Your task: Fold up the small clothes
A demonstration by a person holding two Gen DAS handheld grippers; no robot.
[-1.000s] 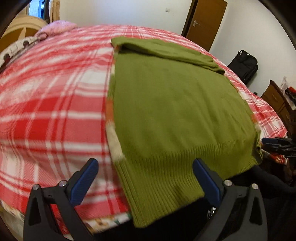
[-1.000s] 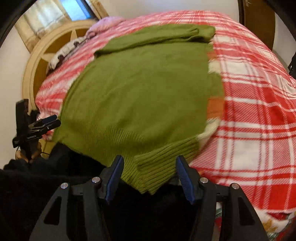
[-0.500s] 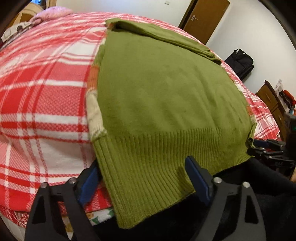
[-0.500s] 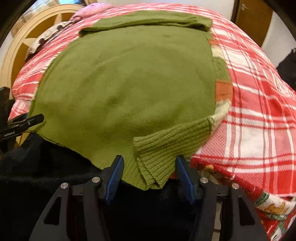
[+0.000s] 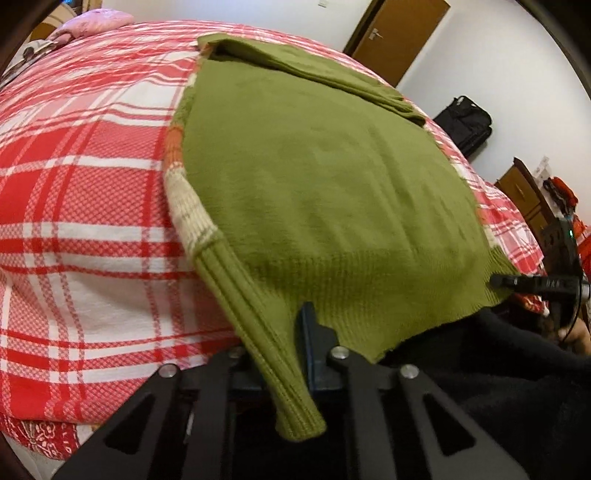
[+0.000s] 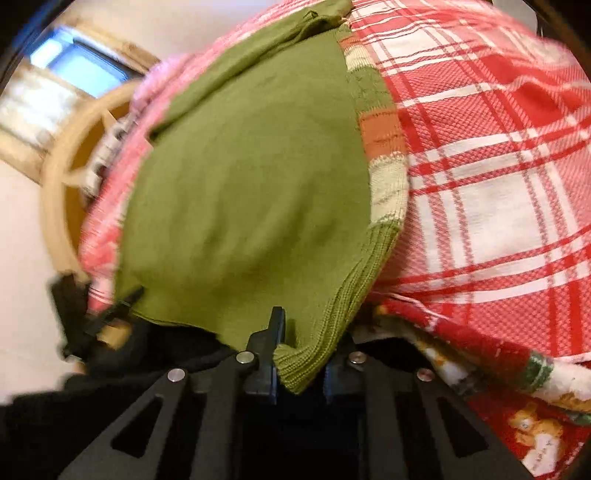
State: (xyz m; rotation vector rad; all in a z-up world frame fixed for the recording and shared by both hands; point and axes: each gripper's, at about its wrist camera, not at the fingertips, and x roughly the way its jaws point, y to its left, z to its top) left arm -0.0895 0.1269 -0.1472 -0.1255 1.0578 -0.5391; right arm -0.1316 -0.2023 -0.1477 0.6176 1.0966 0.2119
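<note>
An olive green knit sweater (image 5: 325,184) lies flat on the bed, sleeves folded across its far end, striped cream and orange side panels showing at its edges. My left gripper (image 5: 291,350) is shut on the ribbed hem at the sweater's near left corner. My right gripper (image 6: 299,350) is shut on the ribbed hem at the near right corner of the sweater (image 6: 251,192). Each gripper also shows at the edge of the other's view, the right gripper in the left wrist view (image 5: 532,284) and the left gripper in the right wrist view (image 6: 110,310).
The bed has a red and white plaid cover (image 5: 81,192). A pink pillow (image 5: 96,22) lies at its far end by a wooden headboard (image 6: 74,162). A brown door (image 5: 402,33), a black bag (image 5: 465,122) and a wooden dresser (image 5: 528,195) stand to the right.
Both grippers moved in onto the hem corners and closed on them. The hem now bunches up between each pair of fingers, and the right wrist view has tilted.
</note>
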